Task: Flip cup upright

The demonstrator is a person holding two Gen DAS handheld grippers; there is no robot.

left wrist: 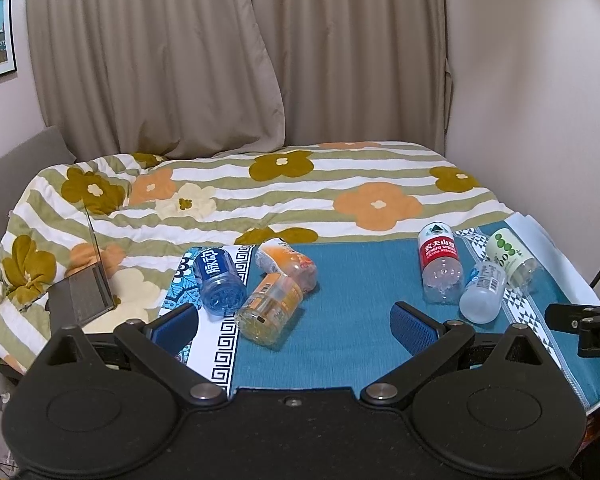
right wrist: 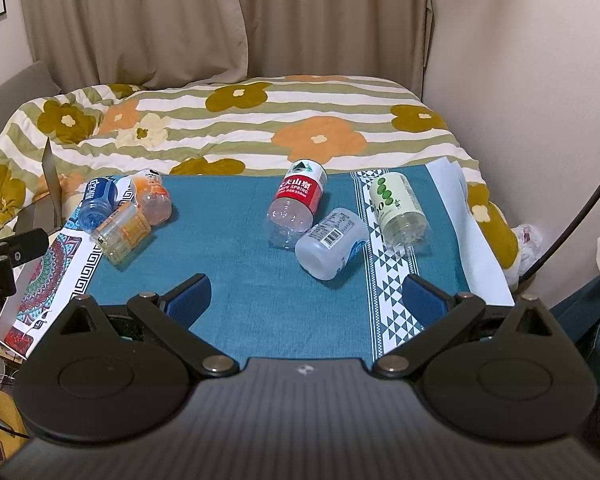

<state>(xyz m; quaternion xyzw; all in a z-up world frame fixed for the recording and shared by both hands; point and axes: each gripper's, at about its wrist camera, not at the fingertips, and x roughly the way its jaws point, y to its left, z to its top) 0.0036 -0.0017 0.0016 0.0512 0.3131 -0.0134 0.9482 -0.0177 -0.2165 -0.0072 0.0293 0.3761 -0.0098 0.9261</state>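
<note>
Several plastic bottles lie on their sides on a teal cloth (left wrist: pixel 340 320) (right wrist: pixel 240 240). A left cluster holds a blue-labelled bottle (left wrist: pixel 218 280) (right wrist: pixel 97 202), an orange one (left wrist: pixel 286 264) (right wrist: pixel 153 196) and a yellow-orange one (left wrist: pixel 270 306) (right wrist: pixel 122 232). A right cluster holds a red-labelled bottle (left wrist: pixel 440 264) (right wrist: pixel 298 202), a pale blue-white one (left wrist: pixel 483 294) (right wrist: pixel 332 242) and a green-dotted one (left wrist: pixel 512 258) (right wrist: pixel 398 210). My left gripper (left wrist: pixel 294 324) is open and empty, just short of the left cluster. My right gripper (right wrist: pixel 306 300) is open and empty, just short of the right cluster.
A floral striped quilt (left wrist: pixel 260 196) (right wrist: pixel 260 120) covers the bed behind the cloth. An open laptop (left wrist: pixel 82 296) sits at the left. Curtains (left wrist: pixel 220 60) and a wall are at the back. A patterned mat (right wrist: pixel 48 284) borders the cloth's left edge.
</note>
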